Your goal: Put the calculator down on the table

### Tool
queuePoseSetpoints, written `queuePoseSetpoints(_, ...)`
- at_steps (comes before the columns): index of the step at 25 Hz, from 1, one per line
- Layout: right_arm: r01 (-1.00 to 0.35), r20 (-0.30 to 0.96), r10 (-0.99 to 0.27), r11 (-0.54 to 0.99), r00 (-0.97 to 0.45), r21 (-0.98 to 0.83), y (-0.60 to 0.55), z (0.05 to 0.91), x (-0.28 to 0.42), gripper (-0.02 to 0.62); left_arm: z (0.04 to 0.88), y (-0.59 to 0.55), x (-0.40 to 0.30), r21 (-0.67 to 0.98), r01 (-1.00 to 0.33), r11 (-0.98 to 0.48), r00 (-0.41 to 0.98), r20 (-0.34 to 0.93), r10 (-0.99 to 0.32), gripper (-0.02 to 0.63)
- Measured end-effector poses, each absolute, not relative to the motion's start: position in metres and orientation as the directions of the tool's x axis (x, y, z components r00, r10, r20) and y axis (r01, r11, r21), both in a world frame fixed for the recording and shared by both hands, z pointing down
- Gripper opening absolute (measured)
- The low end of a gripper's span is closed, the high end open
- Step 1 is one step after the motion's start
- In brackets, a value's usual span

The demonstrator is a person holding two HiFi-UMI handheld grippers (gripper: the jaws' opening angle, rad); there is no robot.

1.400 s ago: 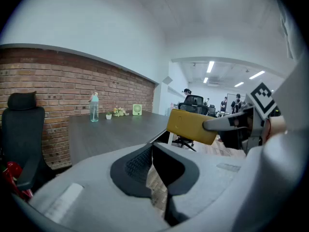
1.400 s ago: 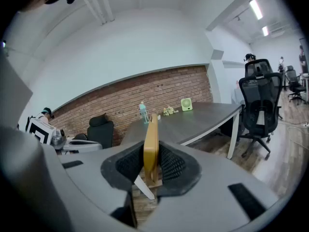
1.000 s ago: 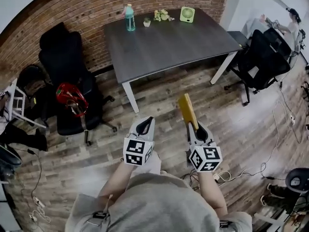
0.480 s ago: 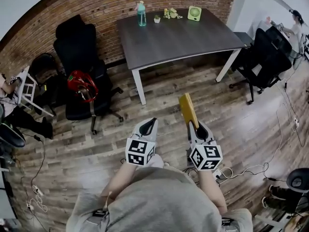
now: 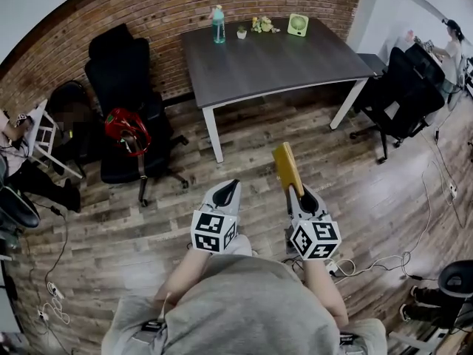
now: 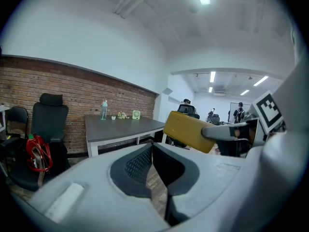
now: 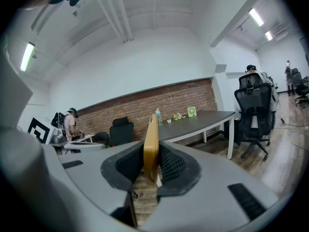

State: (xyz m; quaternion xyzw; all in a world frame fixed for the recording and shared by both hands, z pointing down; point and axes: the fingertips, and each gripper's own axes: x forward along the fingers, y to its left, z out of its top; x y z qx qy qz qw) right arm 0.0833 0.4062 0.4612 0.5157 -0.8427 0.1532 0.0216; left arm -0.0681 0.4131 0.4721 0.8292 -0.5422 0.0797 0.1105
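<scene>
A flat yellow calculator (image 5: 287, 167) stands on edge between the pads of my right gripper (image 5: 296, 191), which is shut on its lower end. The right gripper view shows its thin edge (image 7: 151, 141) rising between the jaws. My left gripper (image 5: 228, 188) is level with it on the left, shut and holding nothing; its jaws meet at the tips (image 6: 152, 145). From that side the calculator (image 6: 187, 130) shows broadside. The dark grey table (image 5: 273, 61) lies ahead across wooden floor, well beyond both grippers.
At the table's far edge stand a teal bottle (image 5: 219, 24), a small plant pot (image 5: 242, 32), flowers (image 5: 260, 25) and a green fan (image 5: 298, 24). Black office chairs (image 5: 118, 87) with a red object (image 5: 127, 130) stand left; another chair (image 5: 406, 87) right. Cables trail on the floor.
The table and chairs have shifted in the head view as I and both grippers moved toward the table, mostly in the first half second. The calculator stays gripped.
</scene>
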Motion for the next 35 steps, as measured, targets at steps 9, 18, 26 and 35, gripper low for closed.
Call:
queuePoseSetpoints(9,-0.869,0.191,-0.857,0.431,-0.479,-0.244,0.391,0.461,0.081,0.083,0.476,0.404,-0.065,0.099,-0.917,-0.387,0.399,0.265,-0.878,0.018)
queuePoseSetpoints(18,-0.868,0.197,-0.855,0.429,-0.480,-0.251,0.354,0.466,0.081,0.083,0.483,0.371,-0.066,0.101,-0.917,-0.385,0.398,0.280,-0.874,0.018)
queuePoseSetpoints(26,-0.872,0.205,-0.860,0.413,-0.468,-0.262,0.303,0.473,0.091,0.083,0.492,0.321,-0.056,0.101,-0.910,-0.403,0.414,0.294,-0.862,0.018)
queuePoseSetpoints(35,-0.883,0.210,-0.870,0.391,-0.446,-0.259,0.228,0.471,0.096,0.083,0.494,0.245,-0.054,0.105,-0.904,-0.414,0.426,0.299,-0.854,0.018)
